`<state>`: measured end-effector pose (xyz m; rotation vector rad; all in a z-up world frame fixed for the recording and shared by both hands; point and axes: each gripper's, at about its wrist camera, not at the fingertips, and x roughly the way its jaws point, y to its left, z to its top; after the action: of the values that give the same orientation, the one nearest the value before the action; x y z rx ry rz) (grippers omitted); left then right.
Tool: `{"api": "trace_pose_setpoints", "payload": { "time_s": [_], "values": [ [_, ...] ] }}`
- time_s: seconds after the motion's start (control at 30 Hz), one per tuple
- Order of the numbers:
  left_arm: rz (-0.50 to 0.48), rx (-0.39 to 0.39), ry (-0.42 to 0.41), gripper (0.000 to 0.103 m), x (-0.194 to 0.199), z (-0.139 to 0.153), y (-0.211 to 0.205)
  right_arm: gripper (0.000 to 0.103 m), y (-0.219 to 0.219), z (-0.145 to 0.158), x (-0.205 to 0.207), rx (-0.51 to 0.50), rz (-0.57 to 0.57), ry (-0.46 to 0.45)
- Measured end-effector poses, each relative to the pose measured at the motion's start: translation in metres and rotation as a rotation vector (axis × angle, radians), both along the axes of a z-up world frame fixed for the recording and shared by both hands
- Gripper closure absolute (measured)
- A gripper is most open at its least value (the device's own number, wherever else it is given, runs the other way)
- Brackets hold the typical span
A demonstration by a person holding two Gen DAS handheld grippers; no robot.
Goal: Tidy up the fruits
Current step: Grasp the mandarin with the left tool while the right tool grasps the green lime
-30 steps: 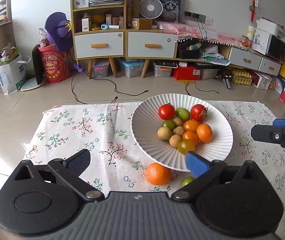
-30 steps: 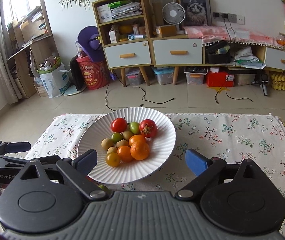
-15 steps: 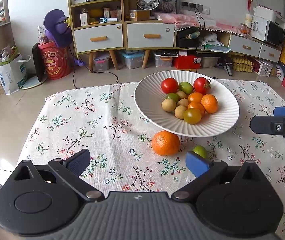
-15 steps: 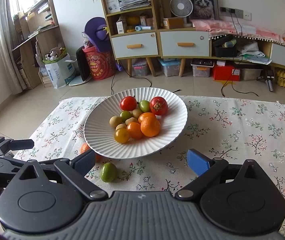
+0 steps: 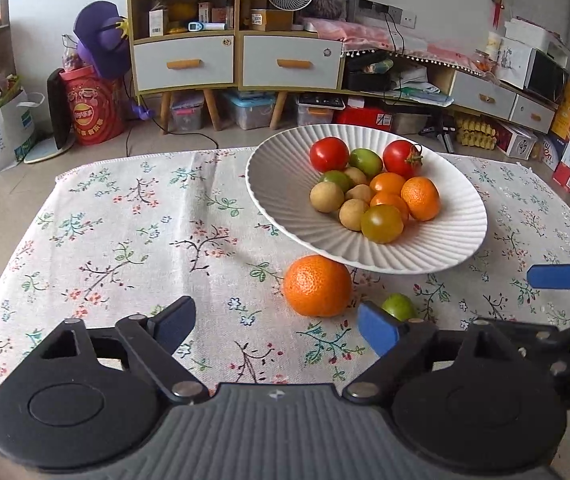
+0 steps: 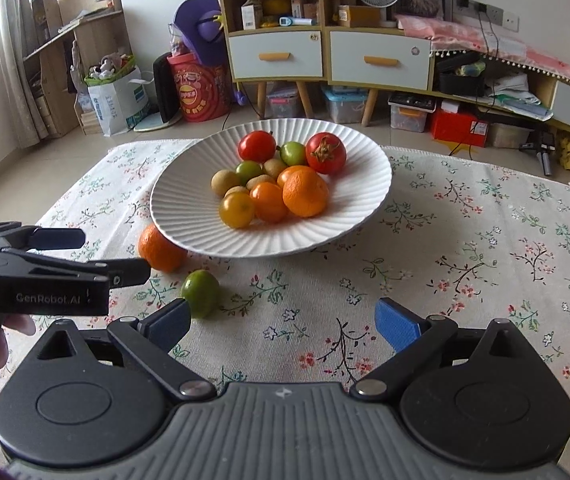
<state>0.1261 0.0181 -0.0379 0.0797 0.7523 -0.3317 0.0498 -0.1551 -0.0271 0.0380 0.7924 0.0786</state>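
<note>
left gripper: "GenRobot.AI", fingers closing on nothing | right gripper: fingers spread, empty

Readable text, both views. My left gripper, seen from the right wrist camera, carries "GenRobot.AI" in pale letters along its black side. The small cardboard box on the cabinet has a white label; I read it as "6009", uncertain. The red drum shows a logo, lettering too small to read.
</note>
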Motion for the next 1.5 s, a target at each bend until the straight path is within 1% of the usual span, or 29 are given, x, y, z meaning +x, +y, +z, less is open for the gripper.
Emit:
{"api": "trace_pose_setpoints", "payload": {
  "time_s": [0.07, 0.23, 0.3, 0.33, 0.4, 0.47, 0.53, 0.73, 0.8, 1.03, 1.17, 1.27, 1.43, 1.5],
  "values": [
    [-0.023, -0.012, 0.012, 0.031, 0.002, -0.003, -0.002, 0.005, 0.002, -0.003, 0.000, 0.001, 0.014, 0.009],
    [-0.070, -0.030, -0.004, 0.042, 0.002, -0.004, -0.010, 0.006, 0.007, -0.009, 0.001, 0.002, 0.043, 0.024],
    [-0.077, -0.033, 0.006, 0.049, 0.005, -0.006, -0.011, 0.007, 0.007, -0.012, 0.002, 0.002, 0.047, 0.030],
    [-0.077, -0.035, 0.011, 0.051, 0.007, -0.007, -0.011, 0.007, 0.007, -0.013, 0.002, 0.002, 0.048, 0.033],
    [-0.077, -0.039, 0.021, 0.060, 0.010, -0.010, -0.011, 0.009, 0.008, -0.015, 0.002, 0.002, 0.051, 0.040],
    [-0.072, -0.036, 0.023, 0.066, 0.011, -0.011, -0.013, 0.011, 0.008, -0.015, 0.003, 0.004, 0.054, 0.036],
    [-0.072, -0.043, 0.025, 0.067, 0.012, -0.011, -0.012, 0.013, 0.008, -0.014, 0.004, 0.007, 0.057, 0.032],
    [-0.078, -0.031, 0.041, 0.069, 0.012, -0.007, -0.009, 0.022, 0.016, -0.012, 0.011, 0.010, 0.077, 0.027],
    [-0.075, -0.028, 0.047, 0.069, 0.011, -0.006, -0.006, 0.026, 0.019, -0.012, 0.014, 0.013, 0.080, 0.026],
    [-0.078, -0.021, 0.050, 0.069, 0.003, 0.000, 0.009, 0.035, 0.026, -0.012, 0.018, 0.008, 0.099, 0.019],
    [-0.078, -0.003, 0.054, 0.069, -0.002, 0.001, 0.017, 0.047, 0.029, -0.011, 0.021, 0.014, 0.106, 0.025],
    [-0.073, 0.014, 0.063, 0.069, -0.005, 0.000, 0.020, 0.052, 0.031, -0.011, 0.021, 0.014, 0.112, 0.028],
    [-0.082, 0.031, 0.065, 0.069, -0.008, 0.001, 0.022, 0.066, 0.032, -0.011, 0.023, 0.018, 0.110, 0.029],
    [-0.087, 0.033, 0.064, 0.069, -0.009, 0.002, 0.022, 0.078, 0.031, -0.010, 0.024, 0.023, 0.108, 0.037]
  ]
}}
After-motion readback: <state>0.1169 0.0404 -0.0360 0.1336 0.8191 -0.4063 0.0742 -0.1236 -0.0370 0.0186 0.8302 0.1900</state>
